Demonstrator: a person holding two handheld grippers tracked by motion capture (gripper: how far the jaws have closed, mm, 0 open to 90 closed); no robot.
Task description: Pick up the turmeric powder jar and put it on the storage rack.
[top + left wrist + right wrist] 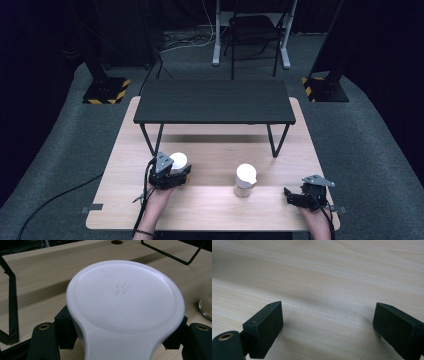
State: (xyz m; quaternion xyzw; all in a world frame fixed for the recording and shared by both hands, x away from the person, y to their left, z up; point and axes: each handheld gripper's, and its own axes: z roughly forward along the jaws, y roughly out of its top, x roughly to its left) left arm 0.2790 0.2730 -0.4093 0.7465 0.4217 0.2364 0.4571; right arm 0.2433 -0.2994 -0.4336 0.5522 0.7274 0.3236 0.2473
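Note:
A white-lidded container [178, 160] stands on the wooden table [210, 210] at the front left, and my left gripper [178, 170] is shut on it. In the left gripper view its round white lid [125, 297] with a tab looms close, and the black pads [65, 327] press on the body just below the lid from both sides. A second jar with a white lid [245, 180] stands alone at the front centre; its glass edge [206, 307] peeks in from the right. My right gripper [292, 197] rests low at the front right, open [327, 325], with bare wood between its jaws.
A black low shelf on thin metal legs [215, 102] spans the back half of the table. Beyond the table are a chair [255, 30], stand bases with yellow-black stripes [106, 91] and cables on the grey floor.

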